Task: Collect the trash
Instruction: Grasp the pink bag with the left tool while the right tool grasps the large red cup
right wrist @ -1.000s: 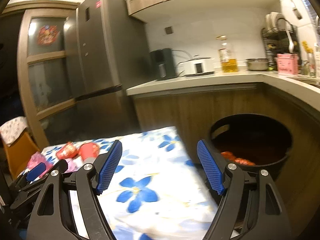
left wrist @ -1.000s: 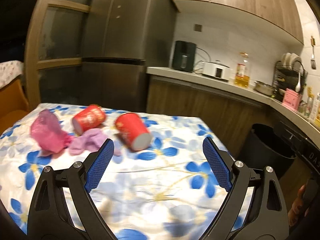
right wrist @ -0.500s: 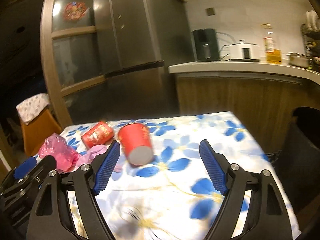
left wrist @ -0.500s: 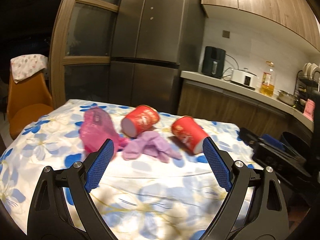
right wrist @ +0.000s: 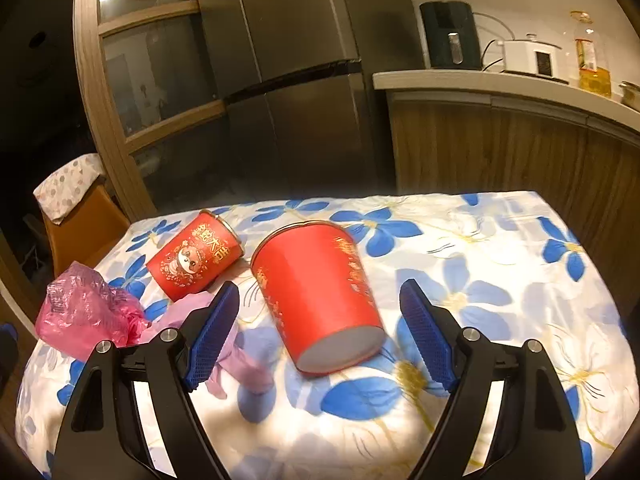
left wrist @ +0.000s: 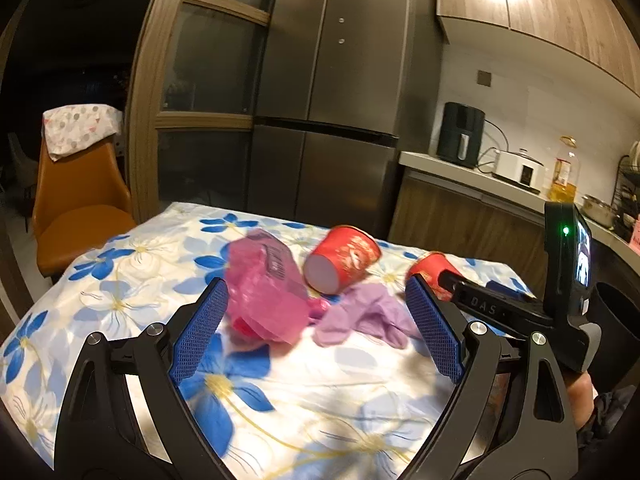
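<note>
Floral table [right wrist: 500,248]: 2 cups [right wrist: 320,292], bag [right wrist: 84,312], glove [left wrist: 360,316]

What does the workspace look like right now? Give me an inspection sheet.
Surface: table under a blue-flowered cloth.
Job's things: two red cups on their sides, near cup, far cup; pink plastic bag; purple glove.
Clutter: nothing seen.
Grippers: left gripper open, facing bag and glove; right gripper open, near cup between its jaws, untouched.
Cables: cords behind the counter appliances.
Surroundings: fridge, counter, orange chair, dark bin.
</note>
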Demonstrator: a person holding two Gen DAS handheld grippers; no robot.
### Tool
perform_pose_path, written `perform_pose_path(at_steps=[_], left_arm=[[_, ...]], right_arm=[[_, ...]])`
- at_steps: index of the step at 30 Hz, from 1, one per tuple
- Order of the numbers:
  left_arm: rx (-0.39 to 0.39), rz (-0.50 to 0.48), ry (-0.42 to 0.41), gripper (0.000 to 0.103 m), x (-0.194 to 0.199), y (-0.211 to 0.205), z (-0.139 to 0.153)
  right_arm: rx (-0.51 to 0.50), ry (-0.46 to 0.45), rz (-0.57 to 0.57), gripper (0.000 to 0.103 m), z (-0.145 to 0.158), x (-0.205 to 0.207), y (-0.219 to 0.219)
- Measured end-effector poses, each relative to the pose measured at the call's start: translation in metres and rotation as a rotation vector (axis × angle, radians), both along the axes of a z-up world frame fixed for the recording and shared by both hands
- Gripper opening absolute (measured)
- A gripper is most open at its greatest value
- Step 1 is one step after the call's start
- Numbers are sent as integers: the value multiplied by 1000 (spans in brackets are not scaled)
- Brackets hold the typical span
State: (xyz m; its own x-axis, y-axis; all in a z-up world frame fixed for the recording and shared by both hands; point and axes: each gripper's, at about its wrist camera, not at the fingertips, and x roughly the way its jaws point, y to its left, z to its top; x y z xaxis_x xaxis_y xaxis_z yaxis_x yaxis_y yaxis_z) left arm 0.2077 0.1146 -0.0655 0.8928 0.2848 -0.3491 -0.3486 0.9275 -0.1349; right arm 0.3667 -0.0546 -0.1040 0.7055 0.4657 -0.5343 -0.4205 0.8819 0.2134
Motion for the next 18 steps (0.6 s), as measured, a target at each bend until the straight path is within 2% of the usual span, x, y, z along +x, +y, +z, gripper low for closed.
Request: perform_pose_path(at_steps=[3,8,18], left_arm=[[-6,21,2,89,5,11,0],[-25,39,15,89,12,25,-2],[-80,30,61,89,28,41,-12]], right_arm=[[-10,26,21,80,-4,5,7],[-26,62,39,64,-10,10,12],[-22,54,52,59,-7,5,8]])
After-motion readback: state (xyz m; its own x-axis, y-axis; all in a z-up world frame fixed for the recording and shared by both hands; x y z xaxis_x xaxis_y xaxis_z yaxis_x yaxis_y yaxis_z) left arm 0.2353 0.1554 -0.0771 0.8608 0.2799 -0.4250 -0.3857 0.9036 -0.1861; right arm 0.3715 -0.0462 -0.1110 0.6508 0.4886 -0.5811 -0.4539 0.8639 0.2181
